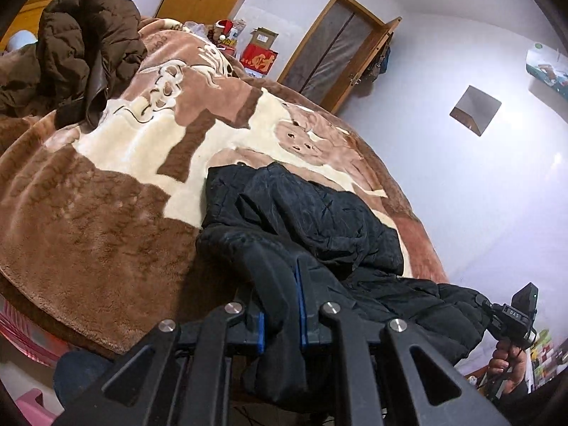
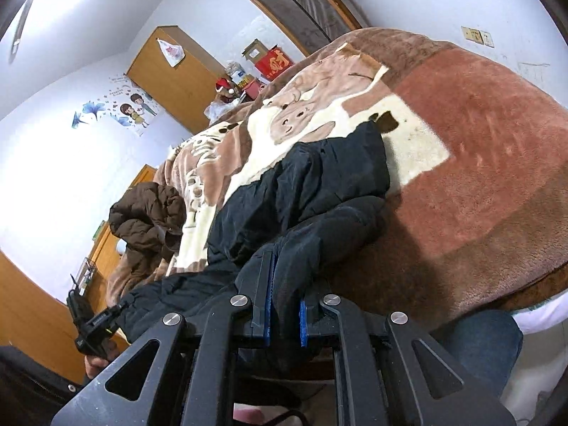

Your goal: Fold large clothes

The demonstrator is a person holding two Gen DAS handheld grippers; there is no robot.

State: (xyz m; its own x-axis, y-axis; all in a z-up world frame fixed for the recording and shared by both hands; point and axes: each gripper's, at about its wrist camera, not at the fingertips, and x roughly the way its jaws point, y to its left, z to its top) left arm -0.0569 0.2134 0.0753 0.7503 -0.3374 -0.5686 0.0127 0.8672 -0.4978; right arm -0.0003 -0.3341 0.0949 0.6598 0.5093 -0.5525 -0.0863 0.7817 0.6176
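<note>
A black padded jacket [image 1: 319, 220] lies at the near edge of the bed; it also shows in the right wrist view [image 2: 305, 184]. My left gripper [image 1: 280, 266] is shut on a fold of the jacket's near left edge, with cloth hanging down between its blue pads. My right gripper [image 2: 284, 269] is shut on the jacket's near right edge. Each gripper shows in the other's view, the right one [image 1: 514, 316] and the left one [image 2: 92, 316], both at the jacket's hem.
The bed carries a brown and cream plush blanket [image 1: 106, 213]. A brown puffer coat [image 1: 81, 46] lies heaped at the far side and also shows in the right wrist view [image 2: 145, 220]. Boxes [image 1: 259, 56], a wardrobe [image 2: 170, 78] and a door [image 1: 337, 49] stand behind.
</note>
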